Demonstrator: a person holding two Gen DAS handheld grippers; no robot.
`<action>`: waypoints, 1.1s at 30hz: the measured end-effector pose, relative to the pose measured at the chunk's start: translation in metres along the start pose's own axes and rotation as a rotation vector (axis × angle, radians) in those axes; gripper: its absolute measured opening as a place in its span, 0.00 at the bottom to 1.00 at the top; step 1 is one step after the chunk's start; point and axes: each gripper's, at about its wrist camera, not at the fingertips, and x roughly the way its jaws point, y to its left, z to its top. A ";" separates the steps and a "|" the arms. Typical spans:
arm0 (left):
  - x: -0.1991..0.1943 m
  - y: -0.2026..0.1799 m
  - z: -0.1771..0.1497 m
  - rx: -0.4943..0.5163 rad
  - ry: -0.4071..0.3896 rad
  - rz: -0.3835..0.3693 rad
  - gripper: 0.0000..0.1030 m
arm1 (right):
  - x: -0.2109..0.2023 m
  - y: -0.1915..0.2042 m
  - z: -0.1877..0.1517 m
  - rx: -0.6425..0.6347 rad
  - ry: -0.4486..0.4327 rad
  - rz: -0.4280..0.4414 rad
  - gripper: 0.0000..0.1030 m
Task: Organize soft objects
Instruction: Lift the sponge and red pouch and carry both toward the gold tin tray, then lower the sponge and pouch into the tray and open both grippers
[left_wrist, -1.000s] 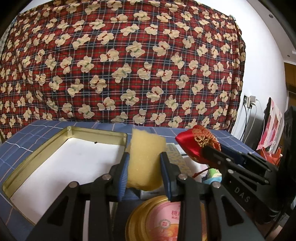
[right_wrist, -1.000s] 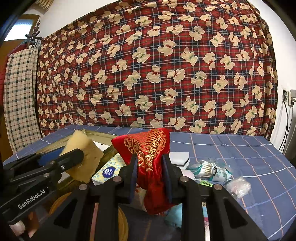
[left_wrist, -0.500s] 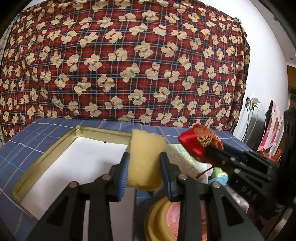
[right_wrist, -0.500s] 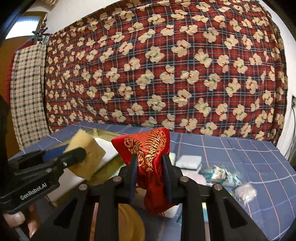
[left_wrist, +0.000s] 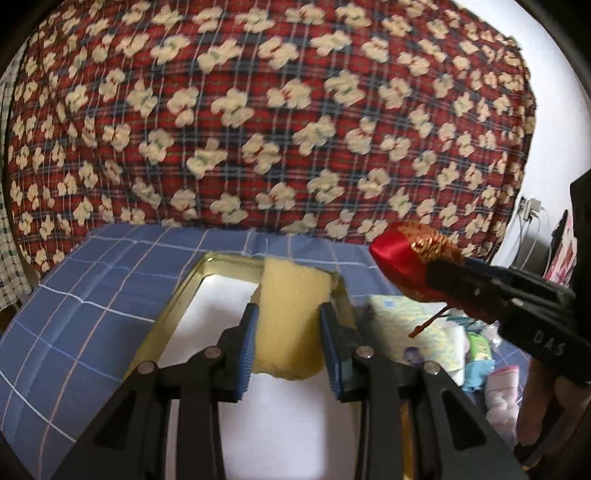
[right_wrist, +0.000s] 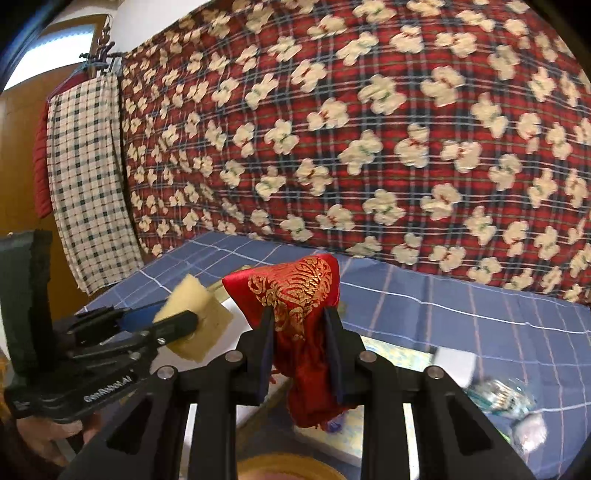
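Note:
A yellow sponge (left_wrist: 291, 317) stands upright between the blue pads of my left gripper (left_wrist: 286, 314), which is shut on it. It hangs above the far right corner of a gold-rimmed tray (left_wrist: 177, 295) with a white floor. My right gripper (right_wrist: 299, 321) is shut on a red pouch with gold embroidery (right_wrist: 295, 291), whose lower part dangles below the fingers. In the left wrist view the red pouch (left_wrist: 406, 258) floats to the right of the sponge, above the tray's right rim. In the right wrist view the sponge (right_wrist: 199, 310) shows at the left in the left gripper (right_wrist: 184, 321).
A blue checked cloth (left_wrist: 92, 295) covers the table, and a red patterned blanket (left_wrist: 258, 110) hangs behind it. Right of the tray lie a tissue pack (left_wrist: 417, 321) and several small packets (left_wrist: 476, 347). A round gold tin (right_wrist: 291, 465) sits below my right gripper. A checked towel (right_wrist: 88, 177) hangs at the left.
Both grippers have risen and moved left, toward the tray, each still holding its object. The round tin has dropped out of the left wrist view, and the tray now lies under the sponge.

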 end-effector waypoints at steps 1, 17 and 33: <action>0.003 0.003 0.001 0.000 0.012 0.009 0.31 | 0.005 0.001 0.002 0.000 0.012 0.006 0.27; 0.043 0.039 0.012 0.019 0.154 0.127 0.31 | 0.111 0.017 0.009 -0.008 0.310 0.010 0.27; 0.041 0.046 0.019 0.023 0.123 0.208 0.60 | 0.096 0.019 0.018 -0.017 0.231 0.038 0.60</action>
